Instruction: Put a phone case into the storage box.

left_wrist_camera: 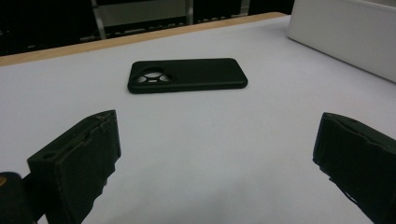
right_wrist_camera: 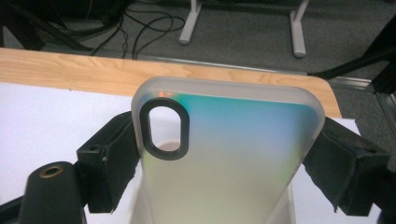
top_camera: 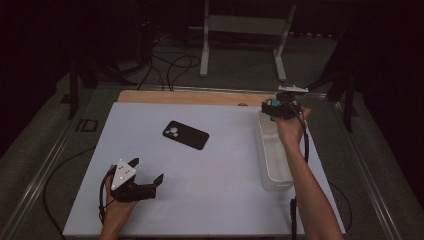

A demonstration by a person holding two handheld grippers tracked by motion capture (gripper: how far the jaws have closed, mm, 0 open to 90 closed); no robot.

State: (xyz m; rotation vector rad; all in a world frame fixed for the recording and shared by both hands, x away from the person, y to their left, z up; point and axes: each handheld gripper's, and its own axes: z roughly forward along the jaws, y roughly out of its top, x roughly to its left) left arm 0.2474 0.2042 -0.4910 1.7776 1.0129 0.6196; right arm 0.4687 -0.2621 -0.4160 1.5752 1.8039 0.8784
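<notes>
1. The right hand-held gripper [right_wrist_camera: 224, 154] clamps a translucent phone case [right_wrist_camera: 229, 158] by its long edges, above the far end of the white bin [top_camera: 272, 165].
2. The left hand-held gripper [top_camera: 141, 175] hangs open; the black phone case [top_camera: 185, 135] lies at its 1 o'clock on the tabletop [top_camera: 215, 200], long axis crosswise, nearer this hand.

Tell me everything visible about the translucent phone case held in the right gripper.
The translucent phone case looks like frosted, soft plastic with a teal-to-pale iridescent sheen. It has rounded corners and a dark-rimmed oval camera opening near one top corner. It stands upright, its top end up, clamped at both side edges by the right gripper, whose black jaws press against it. In the high view it is held above the far end of the white bin.
</notes>
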